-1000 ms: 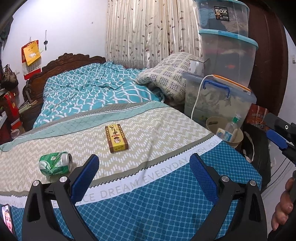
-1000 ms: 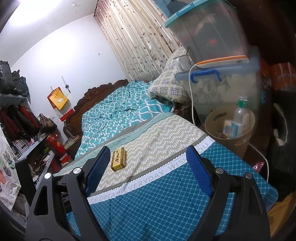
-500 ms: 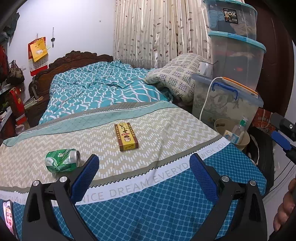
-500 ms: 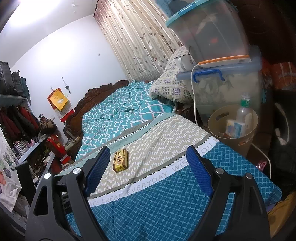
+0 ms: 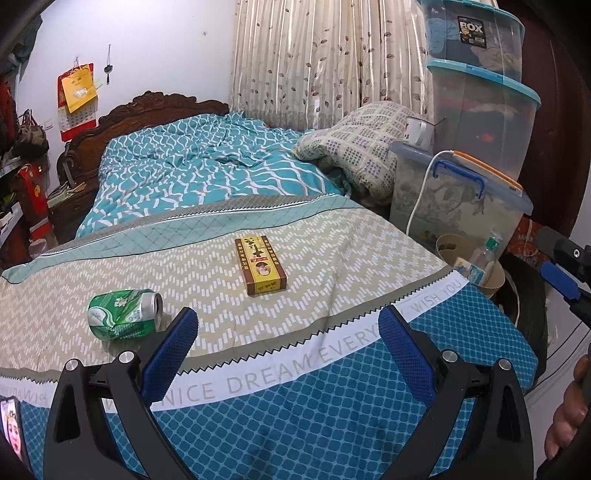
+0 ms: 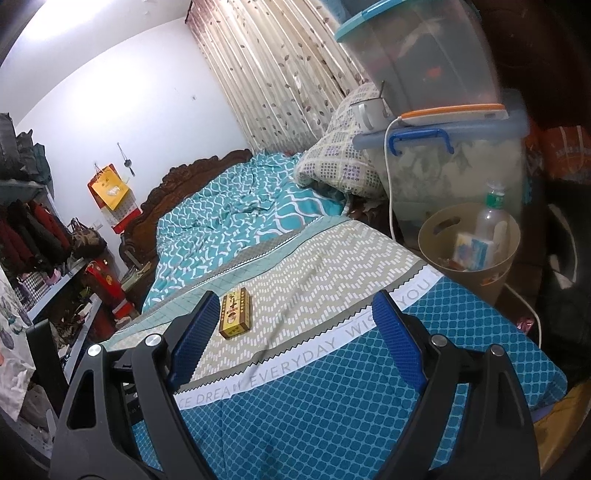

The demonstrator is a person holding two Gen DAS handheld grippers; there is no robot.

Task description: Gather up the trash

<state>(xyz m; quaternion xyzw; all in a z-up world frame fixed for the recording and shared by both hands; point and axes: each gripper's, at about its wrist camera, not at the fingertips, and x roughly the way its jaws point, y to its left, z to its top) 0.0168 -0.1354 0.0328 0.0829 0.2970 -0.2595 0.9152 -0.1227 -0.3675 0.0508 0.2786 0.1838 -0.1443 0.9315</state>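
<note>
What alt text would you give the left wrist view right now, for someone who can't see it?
The left tongs hang open and empty over a bed, where a crushed green can lies on its side left of a flat yellow-brown box. A tan bin holding a bottle sits beside the bed at right, below stacked plastic storage tubs.

The white band across the bed cover carries grey capitals: "NICE DREAM EVERY" and then "WISH YOU" in the left wrist view, "DREAM EVERYDAY WIS" and "YOU" in the right wrist view. A dark label on the topmost clear storage bin reads "BOX". The yellow box on the bed bears printing too small to read.
</note>
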